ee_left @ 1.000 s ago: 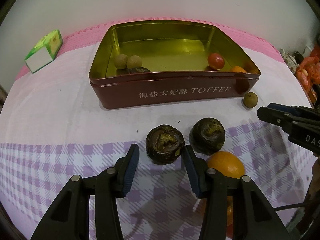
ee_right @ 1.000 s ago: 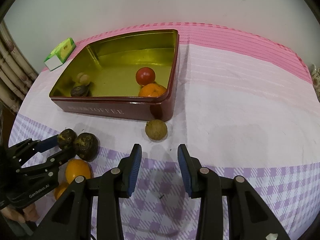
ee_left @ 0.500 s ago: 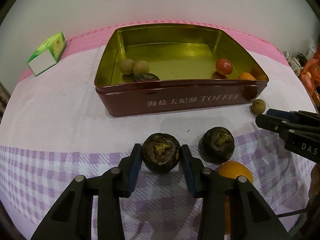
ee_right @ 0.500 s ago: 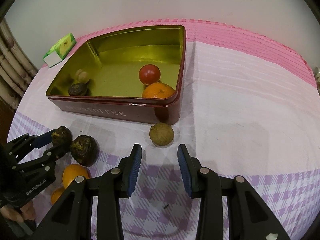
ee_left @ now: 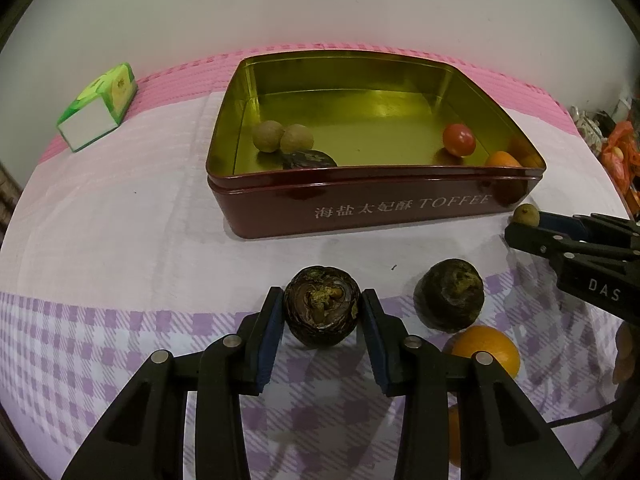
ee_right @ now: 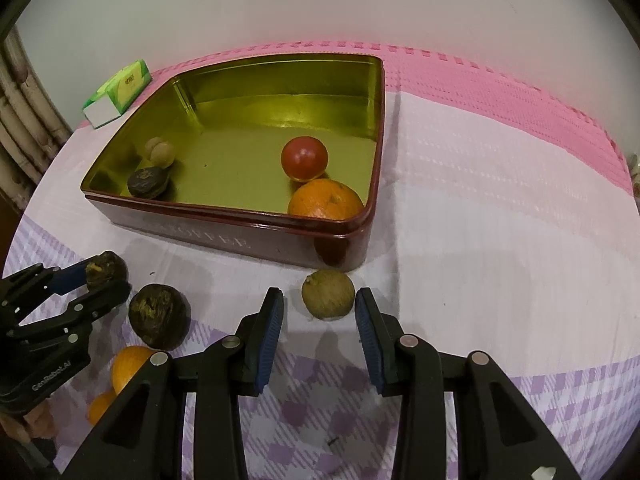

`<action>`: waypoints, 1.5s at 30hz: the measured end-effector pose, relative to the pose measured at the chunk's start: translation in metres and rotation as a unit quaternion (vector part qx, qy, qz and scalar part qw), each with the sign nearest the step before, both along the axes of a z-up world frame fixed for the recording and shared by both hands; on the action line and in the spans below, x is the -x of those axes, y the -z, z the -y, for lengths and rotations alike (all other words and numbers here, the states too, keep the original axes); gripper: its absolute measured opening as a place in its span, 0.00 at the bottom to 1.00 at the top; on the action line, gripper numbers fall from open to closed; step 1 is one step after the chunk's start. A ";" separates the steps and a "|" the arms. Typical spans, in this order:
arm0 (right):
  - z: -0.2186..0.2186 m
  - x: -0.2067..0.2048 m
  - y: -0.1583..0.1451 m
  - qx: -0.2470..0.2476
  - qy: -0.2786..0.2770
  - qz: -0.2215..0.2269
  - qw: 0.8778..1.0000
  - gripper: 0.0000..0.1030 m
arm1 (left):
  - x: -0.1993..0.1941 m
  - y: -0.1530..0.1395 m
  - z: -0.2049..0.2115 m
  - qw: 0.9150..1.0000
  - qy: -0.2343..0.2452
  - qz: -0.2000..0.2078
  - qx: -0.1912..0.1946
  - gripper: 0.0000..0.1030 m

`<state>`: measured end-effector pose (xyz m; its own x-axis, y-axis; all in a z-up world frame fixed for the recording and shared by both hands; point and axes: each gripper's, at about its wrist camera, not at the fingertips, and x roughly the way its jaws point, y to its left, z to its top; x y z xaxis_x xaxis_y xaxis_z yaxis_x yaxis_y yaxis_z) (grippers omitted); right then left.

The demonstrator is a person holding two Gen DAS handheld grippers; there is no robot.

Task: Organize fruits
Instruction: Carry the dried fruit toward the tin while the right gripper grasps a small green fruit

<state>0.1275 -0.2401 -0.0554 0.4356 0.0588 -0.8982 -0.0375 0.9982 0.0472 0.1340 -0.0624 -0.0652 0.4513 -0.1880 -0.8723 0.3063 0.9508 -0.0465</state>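
With left gripper [ee_left: 322, 312] clamped on the dark fruit [ee_left: 322, 306] and right gripper [ee_right: 319, 312] unclenched around the longan [ee_right: 328, 294], lifting too fast risks a squashed or rolling fruit near the tin [ee_left: 360, 210].

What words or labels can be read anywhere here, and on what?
"海盐太妃酥 TOFFEE": front wall of the red tin.
"DAS": side of the right claw, cut off at the picture's edge.
"GenRobot.AI": side of the left claw.
Green carton: its print is too small to read.
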 end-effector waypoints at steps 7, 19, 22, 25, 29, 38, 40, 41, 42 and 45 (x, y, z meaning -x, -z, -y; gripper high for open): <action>-0.001 -0.001 0.000 0.009 -0.003 0.001 1.000 0.24 | 0.000 0.000 0.000 1.000 -0.001 0.001 0.000 0.39; 0.003 0.007 -0.002 0.000 -0.002 -0.004 1.000 0.24 | 0.001 -0.003 -0.003 1.000 -0.003 -0.004 0.006 0.38; 0.004 0.011 -0.006 -0.003 -0.003 -0.001 1.000 0.24 | 0.001 -0.003 -0.006 1.000 -0.003 -0.007 0.013 0.38; 0.004 0.015 -0.011 -0.007 -0.002 0.004 1.000 0.24 | 0.003 -0.003 -0.010 1.000 -0.004 -0.012 0.021 0.37; 0.007 0.021 -0.019 -0.014 -0.001 0.008 1.000 0.24 | 0.004 -0.005 -0.013 1.000 -0.005 -0.015 0.027 0.37; 0.009 0.024 -0.034 -0.026 0.003 0.020 0.999 0.24 | 0.010 -0.019 -0.008 1.000 0.004 0.001 0.030 0.37; 0.007 0.023 -0.040 -0.028 0.001 0.026 0.999 0.24 | 0.010 -0.023 -0.008 0.999 0.007 0.004 0.032 0.37; 0.007 0.023 -0.042 -0.028 0.000 0.029 0.999 0.24 | 0.010 -0.026 -0.009 0.999 0.008 0.007 0.033 0.37; 0.006 0.021 -0.045 -0.028 -0.001 0.032 0.999 0.24 | 0.010 -0.029 -0.008 0.999 0.008 0.010 0.035 0.37; 0.003 0.016 -0.051 -0.029 -0.004 0.040 0.999 0.24 | 0.009 -0.040 -0.008 0.999 0.010 0.021 0.041 0.37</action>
<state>0.1112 -0.2436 -0.0040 0.5054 0.1128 -0.8555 -0.0512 0.9936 0.1008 0.1248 -0.0540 -0.0248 0.4830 -0.2670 -0.8339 0.3289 0.9380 -0.1098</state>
